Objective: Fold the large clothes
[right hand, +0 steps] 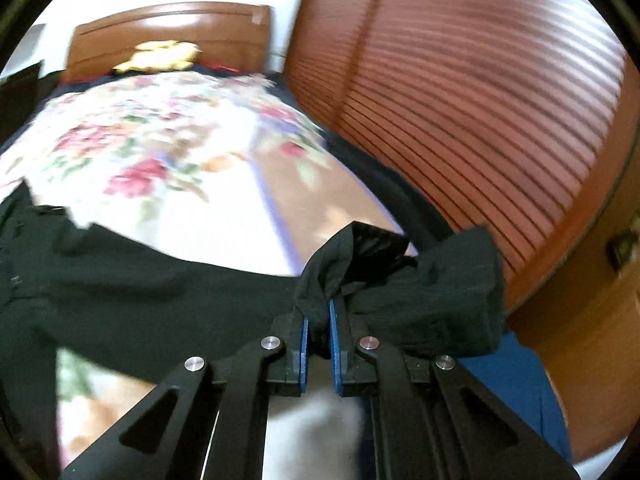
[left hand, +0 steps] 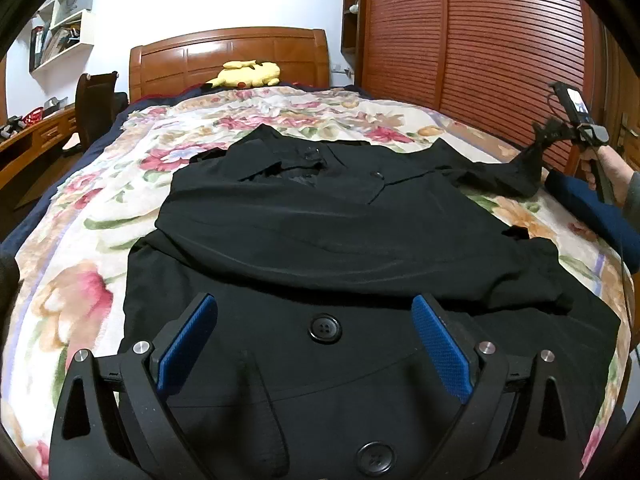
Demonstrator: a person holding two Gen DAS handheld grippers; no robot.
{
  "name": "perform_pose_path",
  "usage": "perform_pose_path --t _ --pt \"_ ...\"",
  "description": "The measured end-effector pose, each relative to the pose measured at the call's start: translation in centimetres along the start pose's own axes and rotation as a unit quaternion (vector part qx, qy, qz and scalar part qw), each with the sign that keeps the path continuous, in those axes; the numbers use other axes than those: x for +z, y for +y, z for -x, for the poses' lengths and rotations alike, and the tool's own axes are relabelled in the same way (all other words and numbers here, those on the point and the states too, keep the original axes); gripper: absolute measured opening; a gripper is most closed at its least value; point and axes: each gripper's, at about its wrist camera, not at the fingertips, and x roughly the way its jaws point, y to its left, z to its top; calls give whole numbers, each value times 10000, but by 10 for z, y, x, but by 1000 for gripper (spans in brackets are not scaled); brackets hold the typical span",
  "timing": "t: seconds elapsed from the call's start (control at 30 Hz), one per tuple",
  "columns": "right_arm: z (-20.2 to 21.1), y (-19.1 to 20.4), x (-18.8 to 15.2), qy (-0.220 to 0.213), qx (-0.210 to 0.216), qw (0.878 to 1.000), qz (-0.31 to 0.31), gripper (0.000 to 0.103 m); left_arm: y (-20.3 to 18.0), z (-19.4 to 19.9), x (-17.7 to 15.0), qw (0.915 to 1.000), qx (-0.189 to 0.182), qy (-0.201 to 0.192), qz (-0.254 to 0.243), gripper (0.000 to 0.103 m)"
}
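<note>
Black coat (left hand: 320, 240) lies spread on the floral bedspread (left hand: 80, 280), buttoned front up, directly ahead of and beneath the left gripper (left hand: 316, 320). Left wrist view: that gripper's jaws stand wide apart, nothing between the blue pads (left hand: 188, 344); a coat button (left hand: 325, 328) sits in the gap between them, a second button (left hand: 375, 458) closer in, under the gripper body. One sleeve is folded across the chest, ahead of the fingertips. The other sleeve (left hand: 516, 172) stretches away to the far right of the left gripper and rises off the bed at its end, where the right gripper (left hand: 550, 130) pinches it; the person's hand (left hand: 604, 172) holds that tool. Far ahead, a yellow plush toy (left hand: 248, 74) rests against the wooden headboard (left hand: 228, 60); a slatted wooden wardrobe (left hand: 480, 40) runs along the right. Right wrist view (motion-blurred): right gripper (right hand: 318, 320) jaws closed tight on the sleeve cuff (right hand: 360, 264), black fabric bunched between the pads and spilling ahead and to the right of the fingertips. Remainder of the coat (right hand: 120, 288) extends left of this gripper, across the bedspread (right hand: 160, 160). Wardrobe (right hand: 480, 100) just to the right; headboard (right hand: 168, 36) far ahead-left.
</note>
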Motion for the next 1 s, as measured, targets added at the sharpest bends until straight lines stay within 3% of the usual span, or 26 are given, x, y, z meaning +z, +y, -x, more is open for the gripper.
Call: perform_pose_path --t 0.3,0.43,0.67,0.83,1.0 --pt "88 128 10 -605 904 9879 1106 8 7 12 2 9998 116 -178 -29 98" --pt "122 185 9 -804 1582 9741 1402 8 14 15 1 9997 167 -185 9 98" --pt "147 282 -8 -846 2295 9486 2007 7 29 24 -1 9994 255 -239 59 98" --pt "162 311 -11 -932 2634 9348 2195 7 47 29 -4 9990 323 -213 207 98" --pt "157 306 -14 -1026 2898 9244 2259 7 64 36 -7 9984 343 -235 388 98"
